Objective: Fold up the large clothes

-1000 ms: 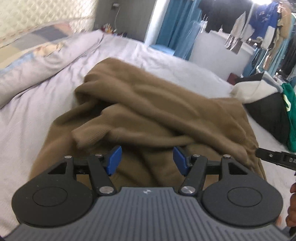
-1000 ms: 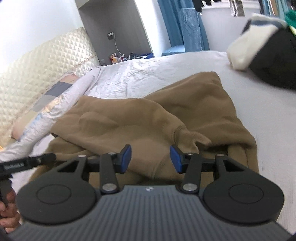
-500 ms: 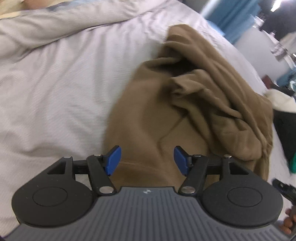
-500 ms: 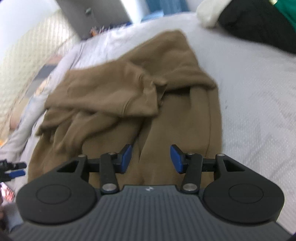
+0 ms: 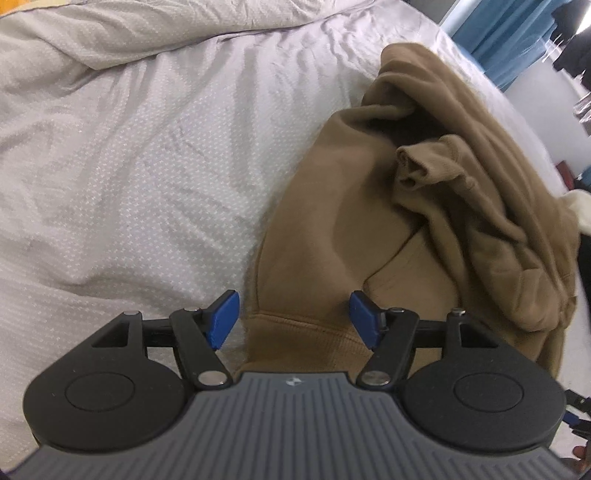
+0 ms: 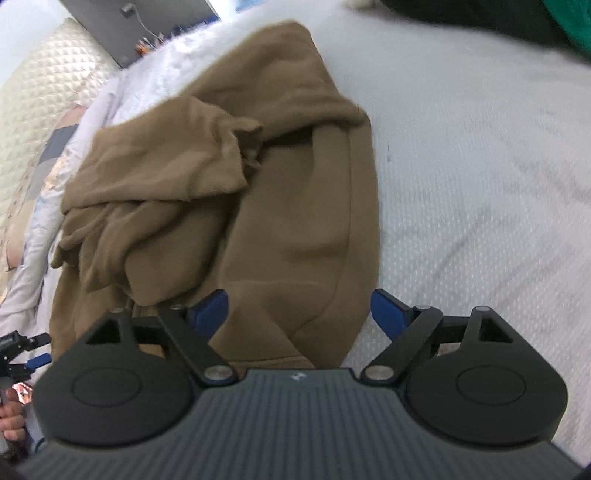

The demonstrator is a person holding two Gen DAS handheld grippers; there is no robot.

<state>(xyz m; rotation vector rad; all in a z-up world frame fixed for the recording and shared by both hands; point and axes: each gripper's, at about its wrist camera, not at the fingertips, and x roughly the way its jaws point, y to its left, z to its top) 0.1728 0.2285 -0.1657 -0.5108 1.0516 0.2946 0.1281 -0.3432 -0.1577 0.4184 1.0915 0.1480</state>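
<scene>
A: Jaws of the left gripper (image 5: 293,317) are seen still widening around the ribbed hem (image 5: 299,328) of the brown hoodie (image 5: 369,221), nothing pinched; why?

B: A corner grip is probably being prepared. The right gripper (image 6: 299,314) is opening too, straddling the opposite hem corner. The hoodie lies crumpled mid-bed (image 5: 129,166), 1 sleeve heaped on top. No writing can be read.

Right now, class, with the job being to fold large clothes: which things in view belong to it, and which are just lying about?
Belongs to the job:
brown sweatshirt
left gripper, its hem corner between open fingers
right gripper, jaws opening over the other corner

Just lying about:
bed sheet
black garment
pillow
</scene>
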